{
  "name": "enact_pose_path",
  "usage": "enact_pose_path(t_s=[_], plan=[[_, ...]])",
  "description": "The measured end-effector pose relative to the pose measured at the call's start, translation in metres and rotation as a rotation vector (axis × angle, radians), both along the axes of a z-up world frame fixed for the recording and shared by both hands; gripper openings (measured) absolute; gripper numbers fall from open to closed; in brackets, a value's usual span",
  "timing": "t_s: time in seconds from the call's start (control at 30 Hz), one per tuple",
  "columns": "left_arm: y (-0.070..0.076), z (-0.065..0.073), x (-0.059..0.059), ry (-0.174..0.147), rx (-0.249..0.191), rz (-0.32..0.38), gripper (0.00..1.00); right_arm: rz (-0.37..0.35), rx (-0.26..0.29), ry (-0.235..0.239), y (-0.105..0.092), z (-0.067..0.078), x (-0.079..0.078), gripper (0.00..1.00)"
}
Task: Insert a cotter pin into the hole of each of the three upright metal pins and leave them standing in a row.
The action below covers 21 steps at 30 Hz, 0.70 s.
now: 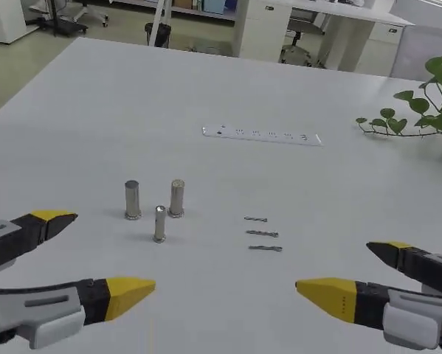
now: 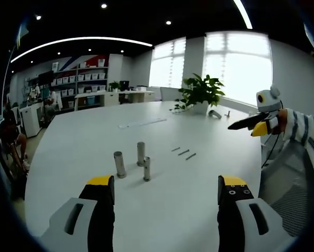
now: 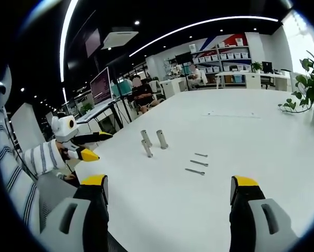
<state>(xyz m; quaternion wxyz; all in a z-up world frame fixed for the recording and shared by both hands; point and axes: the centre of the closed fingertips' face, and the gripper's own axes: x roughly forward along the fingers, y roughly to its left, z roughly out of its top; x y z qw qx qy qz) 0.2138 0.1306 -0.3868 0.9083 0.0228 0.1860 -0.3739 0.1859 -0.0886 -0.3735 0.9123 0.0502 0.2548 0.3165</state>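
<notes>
Yellow-tipped jaws of the left gripper (image 1: 111, 251) enter the head view at the lower left corner. They stand wide apart and grip nothing.

Right of them, left of frame centre, three metal pins stand upright on the white table (image 1: 95, 103). They form a loose triangle:
- the left metal pin (image 1: 132, 200);
- the front metal pin (image 1: 159, 223), lower in the frame and between the other two;
- the right metal pin (image 1: 177, 198).

The three stand close together without touching.

Further right, near frame centre, three cotter pins lie flat on the table, one below another in the frame:
- the upper cotter pin (image 1: 255, 219);
- the middle cotter pin (image 1: 262, 233);
- the lower cotter pin (image 1: 266, 248).

All three lie apart from the metal pins. Above them, at upper centre, lies a white power strip (image 1: 261, 135). Leaves of a potted plant (image 1: 420, 110) reach in at the upper right edge.

At the lower right corner, the right gripper (image 1: 333, 265) has its jaws spread wide and empty.

In the left gripper view, the metal pins stand at centre, above the gap between that gripper's own jaws. The cotter pins lie to their right. The right gripper shows at the right edge, beside a striped sleeve (image 2: 303, 131).

In the right gripper view, the left gripper shows at the left edge. The metal pins stand at centre, with the cotter pins to their lower right.
</notes>
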Motion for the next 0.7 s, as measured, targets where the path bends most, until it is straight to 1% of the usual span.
enact_pose_path(t_s=[0.1, 0.27, 0.37, 0.47, 0.5, 0.6, 0.7], plan=[[-0.001, 0.001, 0.009, -0.006, 0.002, -0.017, 0.75, -0.017, 0.02, -0.007, -0.002, 0.004, 0.001, 0.96], [-0.005, 0.002, 0.027, -0.007, -0.015, -0.03, 0.7, -0.034, 0.009, -0.008, -0.006, 0.003, 0.002, 0.96], [-0.009, 0.001, 0.036, -0.003, -0.029, -0.034, 0.64, -0.038, 0.007, -0.007, -0.006, 0.002, 0.002, 0.96], [-0.011, -0.004, 0.046, 0.011, -0.049, -0.032, 0.53, -0.042, -0.007, -0.01, -0.007, 0.002, 0.002, 0.96], [-0.011, -0.005, 0.048, 0.011, -0.048, -0.032, 0.49, -0.041, -0.01, -0.011, -0.007, 0.002, 0.001, 0.96], [-0.013, -0.009, 0.055, 0.01, -0.041, -0.034, 0.45, -0.044, -0.015, -0.013, -0.007, 0.003, 0.0, 0.96], [-0.015, -0.013, 0.06, 0.016, -0.042, -0.04, 0.4, -0.05, -0.016, -0.015, -0.007, 0.004, -0.001, 0.96]])
